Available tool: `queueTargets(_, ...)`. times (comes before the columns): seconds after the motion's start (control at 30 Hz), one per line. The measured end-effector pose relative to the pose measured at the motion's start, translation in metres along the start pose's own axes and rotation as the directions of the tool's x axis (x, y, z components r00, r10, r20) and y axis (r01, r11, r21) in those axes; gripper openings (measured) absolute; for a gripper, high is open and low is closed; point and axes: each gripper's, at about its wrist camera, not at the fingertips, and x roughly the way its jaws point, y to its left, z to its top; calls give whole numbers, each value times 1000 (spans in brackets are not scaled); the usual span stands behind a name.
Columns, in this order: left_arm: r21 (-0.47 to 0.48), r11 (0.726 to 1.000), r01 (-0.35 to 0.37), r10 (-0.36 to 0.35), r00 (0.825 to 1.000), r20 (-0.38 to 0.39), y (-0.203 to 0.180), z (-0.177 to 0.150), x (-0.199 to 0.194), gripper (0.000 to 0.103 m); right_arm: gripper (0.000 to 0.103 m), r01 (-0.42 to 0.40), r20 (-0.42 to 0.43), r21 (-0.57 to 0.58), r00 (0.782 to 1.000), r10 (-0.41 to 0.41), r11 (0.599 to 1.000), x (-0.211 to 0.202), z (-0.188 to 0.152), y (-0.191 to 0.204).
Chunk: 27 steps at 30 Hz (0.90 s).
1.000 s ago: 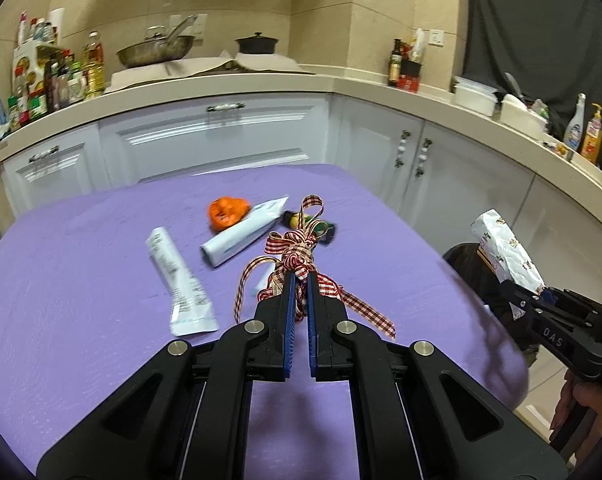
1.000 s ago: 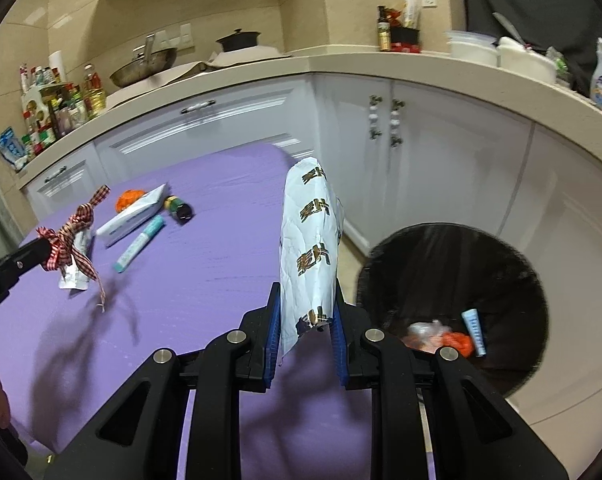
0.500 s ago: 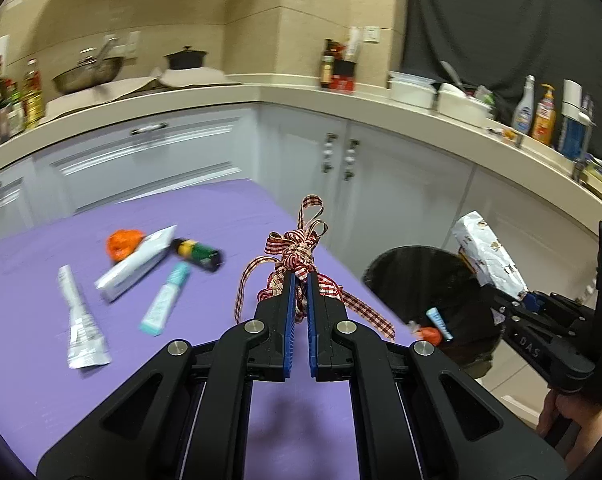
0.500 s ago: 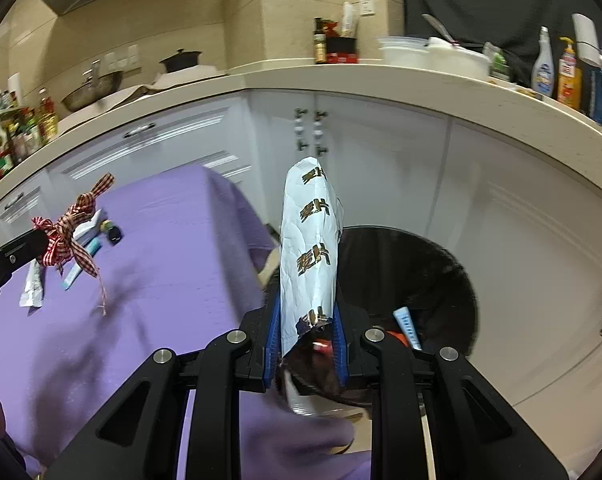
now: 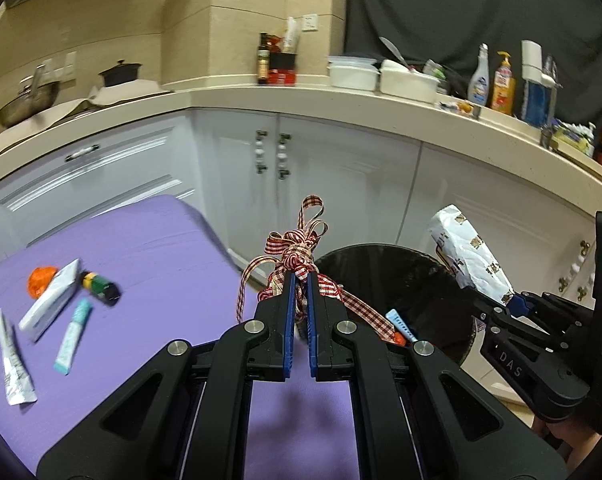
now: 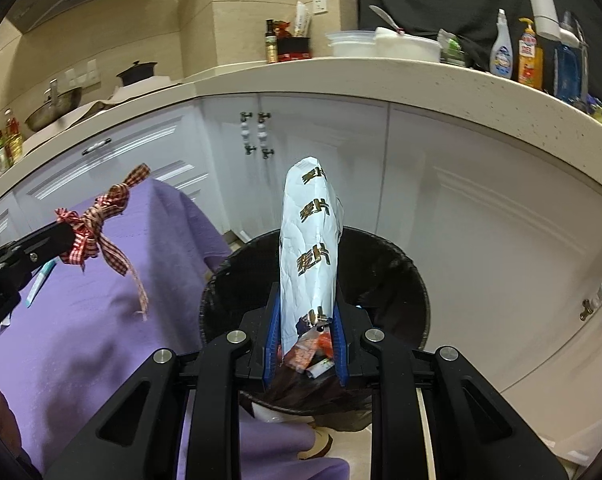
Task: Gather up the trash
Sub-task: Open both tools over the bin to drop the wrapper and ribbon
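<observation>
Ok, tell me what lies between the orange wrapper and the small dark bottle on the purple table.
A white tube, lying slantwise between the orange wrapper and the bottle; the left wrist view shows it.

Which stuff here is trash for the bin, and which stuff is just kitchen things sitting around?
For the job:
- checked ribbon, pinched in the left gripper
- white wrapper, pinched in the right gripper
- black bin
- tubes and orange scrap on the purple table

Just lying about:
- wok
- black pot
- spray bottle
- white tubs

Trash bin (image 6: pixel 221 280) mouth open; cabinets (image 6: pixel 481 220) close behind.
</observation>
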Motion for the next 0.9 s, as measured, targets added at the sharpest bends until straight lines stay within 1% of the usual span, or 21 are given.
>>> queueTargets(0.2,48,999,18,-17,999,-29,-23,1,26,5,23,17,-12,34,1000,-16,999,13,-2,-16)
queueTargets(0.4,68,997,21,-16,998,-66,-36,3,54,6,23,28,-30,65,999,-26,998,32,-2,-29)
queueTargets(0.43,67,997,26,-21,997,-78,-37,4,59,6,26,24,-38,67,999,-21,997,37,-2,-31)
queueTargets(0.47,67,997,28,-22,996,-88,-38,4,63,8,35,31,-44,71,999,-28,997,42,-2,-32)
queueTargets(0.5,66,998,25,-18,995,-96,-39,4,68,13,44,43,-43,73,998,-40,996,45,-3,-34)
queueTargets(0.53,67,998,20,-13,995,-103,-40,3,71,17,47,56,-43,77,998,-53,995,48,-5,-35)
queueTargets(0.57,70,997,16,-8,994,-110,-40,2,74,25,50,60,-45,81,997,-57,995,50,-6,-37)
queueTargets(0.6,68,998,11,-3,993,-114,-40,2,75,32,51,61,-49,89,997,-57,994,51,-6,-39)
queueTargets(0.67,62,998,4,3,993,-114,-37,0,75,39,51,66,-47,97,997,-61,993,51,-8,-40)
queueTargets(0.77,57,998,-6,13,993,-114,-32,-1,70,41,54,67,-40,97,997,-64,993,46,-9,-40)
queueTargets(0.83,41,999,-10,15,994,-112,-26,0,65,46,55,62,-32,99,998,-59,993,41,-8,-39)
queueTargets(0.9,25,1000,-19,21,994,-103,-18,0,56,48,57,56,-23,96,998,-54,994,37,-7,-35)
